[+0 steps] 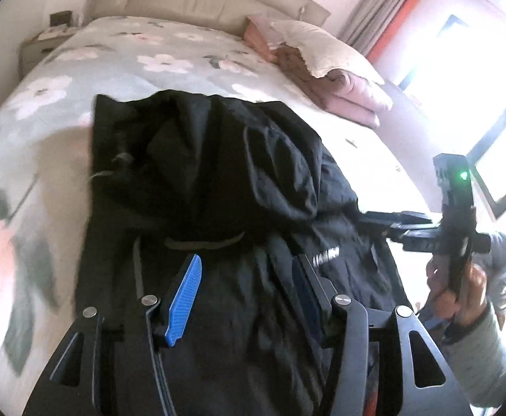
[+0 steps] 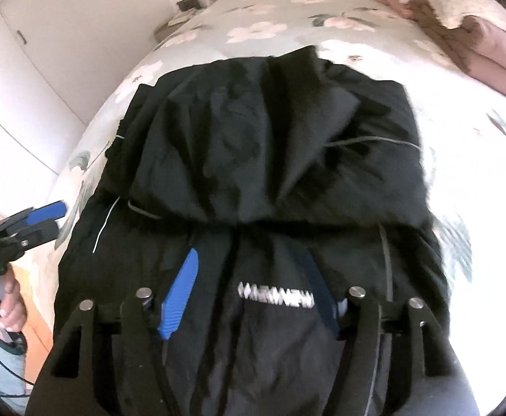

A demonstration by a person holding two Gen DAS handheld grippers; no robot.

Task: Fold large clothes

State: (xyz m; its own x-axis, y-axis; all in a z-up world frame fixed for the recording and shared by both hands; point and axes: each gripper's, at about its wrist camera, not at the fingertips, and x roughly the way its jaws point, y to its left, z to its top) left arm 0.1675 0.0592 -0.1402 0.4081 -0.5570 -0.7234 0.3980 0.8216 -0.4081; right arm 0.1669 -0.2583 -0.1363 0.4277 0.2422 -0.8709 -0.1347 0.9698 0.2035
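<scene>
The black jacket [image 1: 211,180] is lying on the flowered bed [image 1: 169,59], its far part already doubled toward the near side, though the bundle is looking loose and unfinished. The left gripper [image 1: 249,298] and right gripper [image 2: 253,298] are both hovering over it with jaws wide, gripping nothing.

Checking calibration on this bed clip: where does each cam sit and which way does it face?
Left wrist: on the left gripper, angled down over the black jacket toward the headboard; own blue-padded fingers show, plus the right gripper and hand.
Right wrist: on the right gripper, angled down the same way; own fingers, left gripper and hand.
Shared: jacket, floral bedspread, pink bedding stack.
</scene>
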